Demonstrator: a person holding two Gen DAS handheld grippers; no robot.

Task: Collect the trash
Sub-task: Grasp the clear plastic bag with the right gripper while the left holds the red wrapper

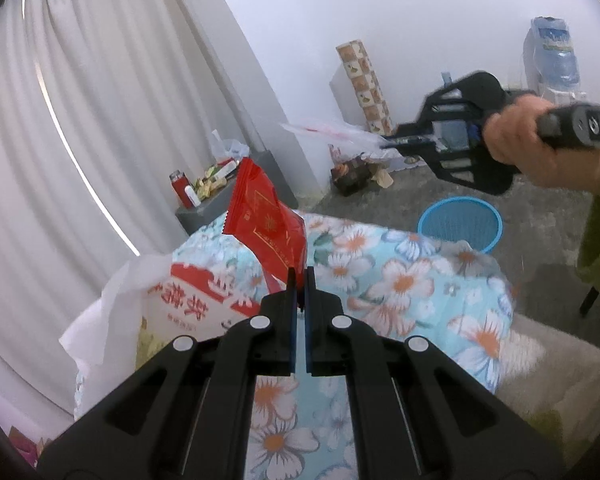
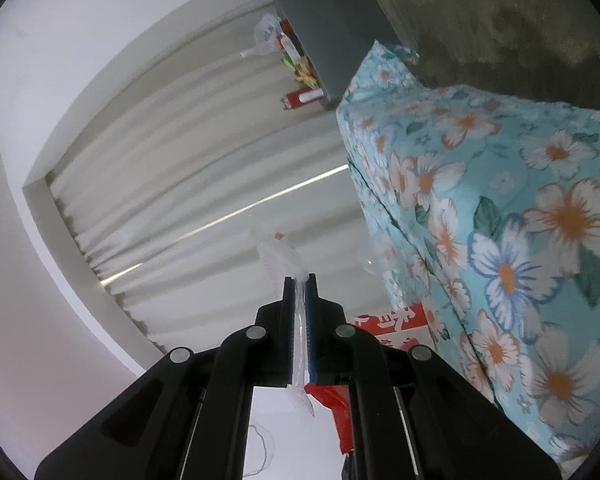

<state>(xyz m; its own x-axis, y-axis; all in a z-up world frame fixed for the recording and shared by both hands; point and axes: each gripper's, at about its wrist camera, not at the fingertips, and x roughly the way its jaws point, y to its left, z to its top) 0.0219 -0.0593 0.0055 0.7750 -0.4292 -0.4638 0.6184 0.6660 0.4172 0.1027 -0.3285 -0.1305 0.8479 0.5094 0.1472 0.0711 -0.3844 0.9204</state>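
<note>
My left gripper [image 1: 299, 278] is shut on a red snack wrapper [image 1: 266, 226], held up above the floral quilt [image 1: 400, 276]. In the left wrist view a hand holds my right gripper [image 1: 388, 142] at the upper right, shut on a clear plastic wrapper [image 1: 332, 130] with red print. The right wrist view is rolled sideways: my right gripper [image 2: 299, 280] pinches that clear plastic wrapper [image 2: 278, 254] in front of the white curtain [image 2: 204, 184]. A blue waste basket [image 1: 460, 226] stands on the floor beyond the quilt.
A white bag with red print [image 1: 192, 296] lies on the quilt at the left. A grey bedside stand [image 1: 212, 204] carries a red can and small items. More clutter [image 1: 356, 174] and a tall patterned box [image 1: 366, 86] are by the far wall, with a water bottle [image 1: 554, 56] at right.
</note>
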